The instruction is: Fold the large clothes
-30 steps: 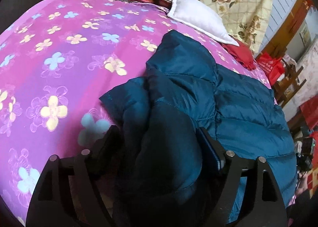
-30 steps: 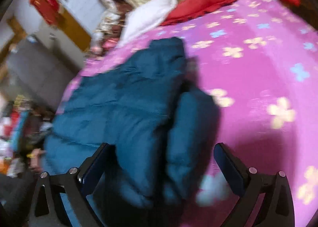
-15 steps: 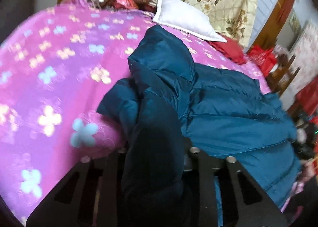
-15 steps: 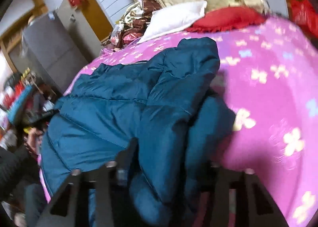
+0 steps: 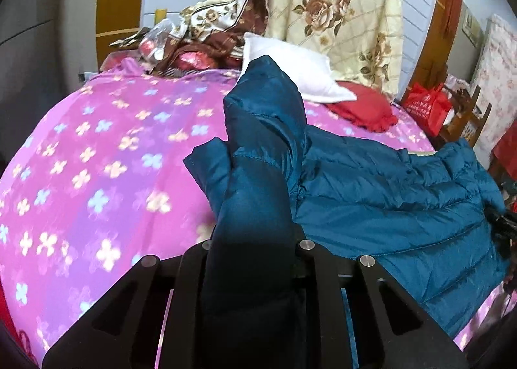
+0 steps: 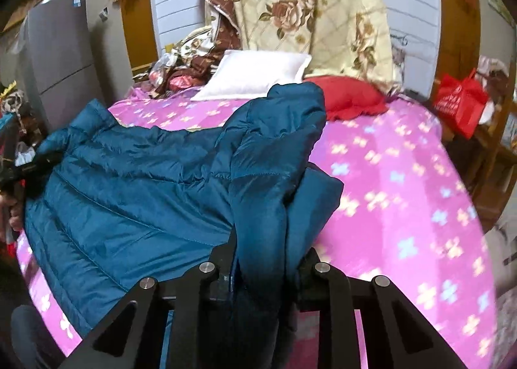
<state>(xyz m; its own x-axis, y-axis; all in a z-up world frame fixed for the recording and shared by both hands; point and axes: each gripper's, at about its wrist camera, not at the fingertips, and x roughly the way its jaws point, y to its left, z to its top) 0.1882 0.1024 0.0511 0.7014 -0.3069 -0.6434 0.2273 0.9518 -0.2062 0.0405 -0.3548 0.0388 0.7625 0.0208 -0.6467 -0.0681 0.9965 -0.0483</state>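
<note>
A large teal puffer jacket (image 5: 371, 194) lies on the pink flowered bed (image 5: 97, 158). My left gripper (image 5: 252, 259) is shut on a bunched fold of the jacket, which rises between its jaws and hides the tips. My right gripper (image 6: 265, 268) is shut on another bunched fold of the same jacket (image 6: 129, 188). Both folds are lifted off the bed (image 6: 404, 191), and the rest of the jacket trails down to the bed's edge.
A white pillow (image 5: 290, 68) and a red cushion (image 5: 362, 107) lie at the head of the bed, below a hanging floral quilt (image 5: 339, 13). A red bag (image 6: 458, 103) sits on a wooden chair at the right. A grey cabinet (image 6: 61, 48) stands at the left.
Both grippers went from open around the jacket to shut on it. Both have since lifted their folds up off the bed.
</note>
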